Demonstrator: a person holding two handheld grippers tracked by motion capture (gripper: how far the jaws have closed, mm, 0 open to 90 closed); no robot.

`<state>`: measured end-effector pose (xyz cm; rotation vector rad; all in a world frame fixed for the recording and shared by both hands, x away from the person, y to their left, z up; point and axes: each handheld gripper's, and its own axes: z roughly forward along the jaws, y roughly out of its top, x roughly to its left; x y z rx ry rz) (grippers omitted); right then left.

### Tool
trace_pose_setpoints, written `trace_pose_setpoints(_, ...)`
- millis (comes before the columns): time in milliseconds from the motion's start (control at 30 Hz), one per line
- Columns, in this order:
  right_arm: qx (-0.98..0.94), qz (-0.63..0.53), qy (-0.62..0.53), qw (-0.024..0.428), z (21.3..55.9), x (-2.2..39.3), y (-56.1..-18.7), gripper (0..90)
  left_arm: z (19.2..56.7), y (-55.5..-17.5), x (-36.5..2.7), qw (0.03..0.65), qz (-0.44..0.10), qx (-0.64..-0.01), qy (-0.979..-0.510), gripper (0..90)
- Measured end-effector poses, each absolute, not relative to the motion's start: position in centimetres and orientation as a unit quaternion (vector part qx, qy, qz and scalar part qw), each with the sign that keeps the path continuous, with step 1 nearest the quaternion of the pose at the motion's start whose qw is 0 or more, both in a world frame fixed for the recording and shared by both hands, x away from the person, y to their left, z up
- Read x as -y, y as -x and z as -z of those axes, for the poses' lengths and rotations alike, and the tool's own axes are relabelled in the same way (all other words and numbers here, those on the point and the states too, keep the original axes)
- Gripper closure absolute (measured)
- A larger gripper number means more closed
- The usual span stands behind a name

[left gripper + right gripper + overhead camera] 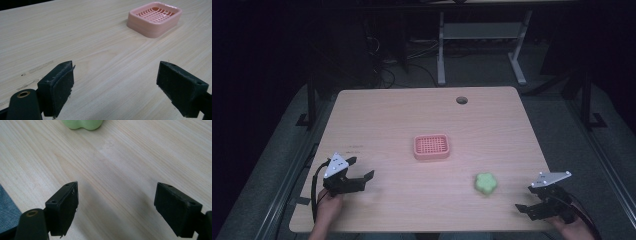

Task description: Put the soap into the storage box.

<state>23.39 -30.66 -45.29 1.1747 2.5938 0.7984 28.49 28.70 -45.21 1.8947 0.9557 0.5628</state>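
Both grippers gape wide; green soap (485,183) lies near right gripper (532,198).

We see the tray (431,146) at the middle of the table (387,115). The flower-shaped piece (485,183) lies at its four o'clock, well apart; the table's hole (461,100) sits at one o'clock.

We seem to be in a lab or test room, though the surroundings are too dark to be sure. A pale wooden bench (427,125) with a cable hole (461,100) stands on grey floor (557,135). Behind it, loose cables (387,70) trail beneath a white-legged desk frame (482,45).
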Motion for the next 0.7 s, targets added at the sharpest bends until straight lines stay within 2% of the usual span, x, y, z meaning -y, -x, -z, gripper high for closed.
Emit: trace_pose_setpoints(700,-0.888,-0.261,-0.37,0.075,43.4,28.2,-25.3,15.6,45.2,-28.3,-28.6,0.456,-0.226,-0.387,-0.769,14.0)
